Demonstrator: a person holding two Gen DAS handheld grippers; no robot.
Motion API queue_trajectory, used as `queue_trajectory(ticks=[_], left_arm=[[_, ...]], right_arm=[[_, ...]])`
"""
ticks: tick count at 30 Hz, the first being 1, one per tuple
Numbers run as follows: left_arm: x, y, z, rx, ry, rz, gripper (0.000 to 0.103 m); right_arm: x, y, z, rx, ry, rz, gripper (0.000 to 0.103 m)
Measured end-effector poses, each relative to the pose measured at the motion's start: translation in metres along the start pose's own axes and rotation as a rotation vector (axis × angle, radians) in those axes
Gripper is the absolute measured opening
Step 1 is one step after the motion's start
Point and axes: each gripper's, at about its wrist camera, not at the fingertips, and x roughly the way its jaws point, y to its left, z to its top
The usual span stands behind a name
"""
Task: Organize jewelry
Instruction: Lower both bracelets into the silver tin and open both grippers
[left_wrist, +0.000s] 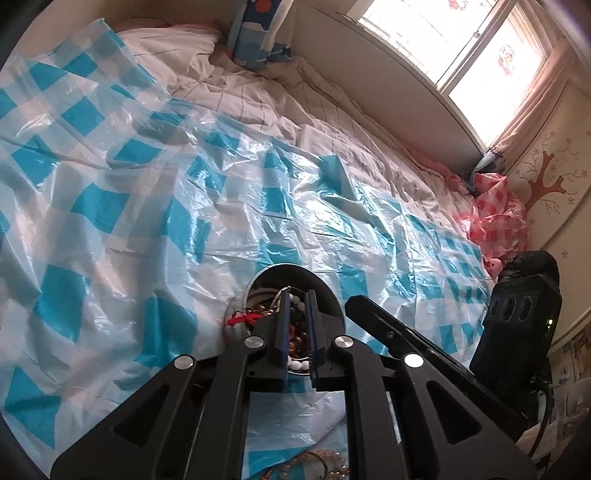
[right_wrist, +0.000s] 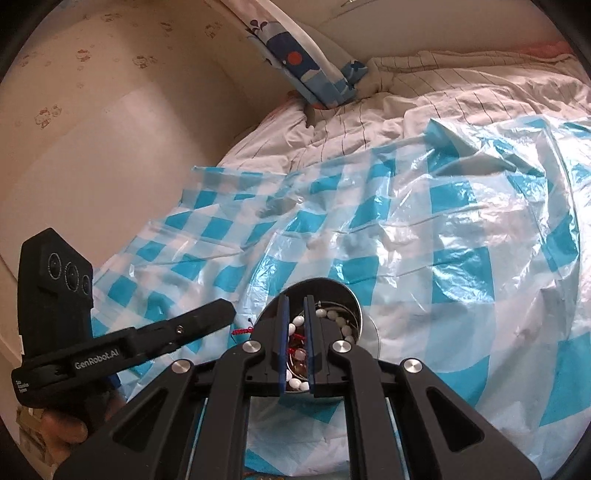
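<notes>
Closest in on the left cam, a bit of loose jewelry lies on the sheet under the left tool. That tool has its jaws a narrow gap apart, gripping nothing, poised right over the tin. The right tool is the same deal, jaws nearly closed and empty, over the same tin. The tin is packed with white beads, brownish beads and a red cord draped over its rim. It sits on a blue checked plastic sheet spread on the bed. A whale-print pillow leans at the far end.
</notes>
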Motion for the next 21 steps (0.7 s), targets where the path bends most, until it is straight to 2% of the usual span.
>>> queue_trajectory(ticks=[8, 10, 13, 17, 21], left_arm=[[-0.002, 0.002, 0.001, 0.023, -0.007, 0.053, 0.015], [-0.004, 0.003, 0.002, 0.031, -0.016, 0.085, 0.019], [-0.008, 0.015, 0.005, -0.006, -0.03, 0.118, 0.026], [-0.012, 0.035, 0.007, -0.066, -0.03, 0.147, 0.027], [-0.014, 0.037, 0.006, -0.061, -0.029, 0.159, 0.031]], right_arm=[[-0.001, 0.006, 0.0, -0.029, -0.005, -0.017, 0.018], [0.001, 0.007, -0.001, -0.036, -0.001, -0.026, 0.019], [0.003, 0.009, -0.002, -0.05, 0.006, -0.041, 0.02], [0.005, 0.01, -0.004, -0.064, 0.013, -0.05, 0.021], [0.005, 0.011, -0.004, -0.081, 0.016, -0.068, 0.026]])
